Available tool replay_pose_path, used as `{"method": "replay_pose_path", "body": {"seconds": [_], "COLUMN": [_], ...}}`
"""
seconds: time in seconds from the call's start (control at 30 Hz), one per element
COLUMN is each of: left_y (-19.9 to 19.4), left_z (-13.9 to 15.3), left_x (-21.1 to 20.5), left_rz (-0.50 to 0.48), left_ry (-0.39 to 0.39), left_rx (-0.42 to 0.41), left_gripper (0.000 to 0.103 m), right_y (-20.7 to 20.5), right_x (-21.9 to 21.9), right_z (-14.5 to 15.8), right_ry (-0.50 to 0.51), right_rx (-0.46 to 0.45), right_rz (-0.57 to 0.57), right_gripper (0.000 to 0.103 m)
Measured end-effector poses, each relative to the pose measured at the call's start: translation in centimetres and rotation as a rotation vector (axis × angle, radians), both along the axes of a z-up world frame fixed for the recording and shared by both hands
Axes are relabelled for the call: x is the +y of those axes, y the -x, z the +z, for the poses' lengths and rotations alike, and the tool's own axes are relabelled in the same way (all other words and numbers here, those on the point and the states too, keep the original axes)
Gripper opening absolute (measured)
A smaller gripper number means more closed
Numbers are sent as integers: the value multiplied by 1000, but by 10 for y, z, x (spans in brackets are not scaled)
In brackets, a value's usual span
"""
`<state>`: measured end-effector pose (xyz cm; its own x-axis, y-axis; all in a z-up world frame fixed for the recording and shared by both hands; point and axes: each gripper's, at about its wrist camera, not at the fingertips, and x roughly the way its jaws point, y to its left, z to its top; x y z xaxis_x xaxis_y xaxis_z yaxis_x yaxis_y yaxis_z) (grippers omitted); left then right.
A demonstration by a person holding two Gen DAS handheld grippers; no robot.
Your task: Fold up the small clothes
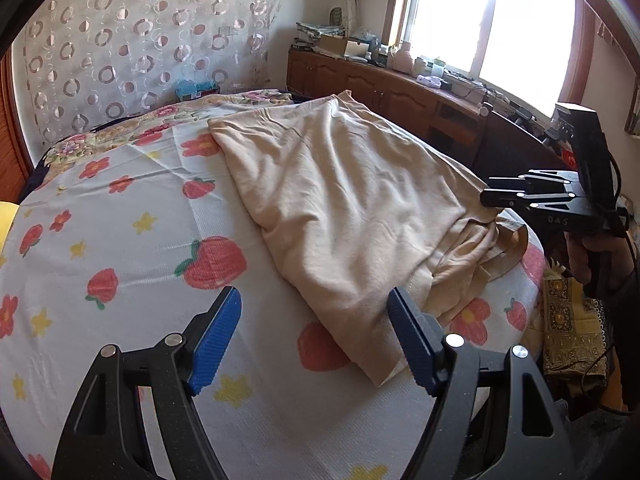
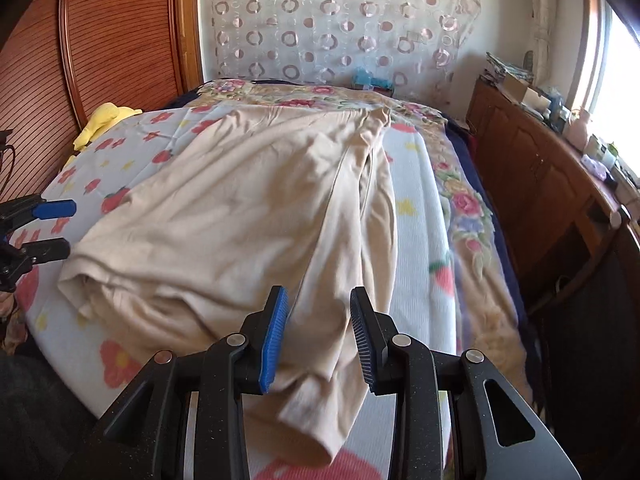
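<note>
Left gripper (image 1: 314,338): jaws released, wide apart, nothing between them; bare sheet (image 1: 120,208) beneath, the near corner of the beige garment (image 1: 340,200) just inside the right-hand jaw. Right gripper (image 2: 319,338): jaws parted, pads not pressing anything; a fold of the garment (image 2: 248,208) lies under and beyond the gap, its sleeve end hanging toward the bed edge. Beyond both pairs of jaws the garment is spread, creased, across the bed. Farther off: circle-patterned curtain (image 2: 340,20), wooden cabinet (image 1: 380,88).
</note>
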<state>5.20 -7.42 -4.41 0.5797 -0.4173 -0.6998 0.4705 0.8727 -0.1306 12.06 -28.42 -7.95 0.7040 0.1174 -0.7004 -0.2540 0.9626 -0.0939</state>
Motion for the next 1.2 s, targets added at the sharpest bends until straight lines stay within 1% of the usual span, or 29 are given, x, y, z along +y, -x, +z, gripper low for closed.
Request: {"method": "replay_pose_path", "body": {"seconds": [0.13, 0.2, 0.27, 0.3, 0.33, 0.37, 0.47, 0.53, 0.57, 0.67, 0.77, 0.83, 0.9, 0.93, 1.0, 1.03, 1.07, 1.1, 1.13, 1.17, 1.2], "left_y": [3, 4, 4, 5, 5, 6, 7, 10, 11, 12, 4, 0, -3, -4, -6, -7, -7, -7, -8, -8, -9], "left_z": [-5, -8, -11, -11, -12, -12, -10, -4, -2, 5, 3, 2, 1, 0, -1, -2, -2, -3, -4, -5, -6], "left_x": [-7, -9, -11, -12, -13, -13, -12, -9, -7, -2, -2, -3, -5, -6, -8, -9, -10, -11, -11, -12, -13], "left_rz": [-13, -17, -22, -23, -25, -26, -27, -29, -30, -25, -3, 11, 20, 20, 22, 22, 20, 19, 20, 20, 20], "left_ry": [-16, -25, -31, -33, -33, -34, -29, -3, 17, 58, 55, 45, 27, 22, 17, 14, 11, 7, 2, -1, -3], "left_rx": [14, 23, 28, 30, 33, 34, 29, 22, 22, 9, 12, 15, 8, 6, 4, 5, 7, 9, 10, 13, 16], "left_gripper": [77, 77, 77, 77, 77, 77, 77, 77, 77, 77, 77, 77, 77, 77, 77, 77, 77, 77, 77, 77, 77], "right_y": [12, 8, 7, 7, 11, 16, 30, 39, 44, 53, 53, 53, 49, 49, 45, 43, 47, 49, 48, 48, 47], "right_x": [-9, -12, -11, -7, -5, -4, -11, -21, -27, -35, -34, -34, -34, -36, -34, -33, -31, -30, -29, -27, -28], "right_z": [5, 3, 7, 13, 16, 19, 28, 40, 41, 34, 19, 14, 18, 17, 21, 24, 26, 26, 26, 24, 21], "right_ry": [10, -16, -43, -54, -64, -75, -93, -115, -113, -107, -92, -73, -82, -87, -77, -79, -86, -93, -95, -97, -104], "right_rx": [11, 15, 15, 9, 1, -7, -47, -71, -77, -44, -2, 5, 3, 3, -7, -13, -19, -23, -25, -28, -29], "right_rz": [-29, -40, -41, -30, -11, 10, 21, 16, 2, 0, -2, -12, -20, -28, -48, -56, -63, -71, -78, -85, -88], "right_gripper": [34, 34, 33, 28, 13, 6, 5, 5, 5, 6, 6, 6, 6, 6, 18, 22, 29, 32, 40, 45, 45]}}
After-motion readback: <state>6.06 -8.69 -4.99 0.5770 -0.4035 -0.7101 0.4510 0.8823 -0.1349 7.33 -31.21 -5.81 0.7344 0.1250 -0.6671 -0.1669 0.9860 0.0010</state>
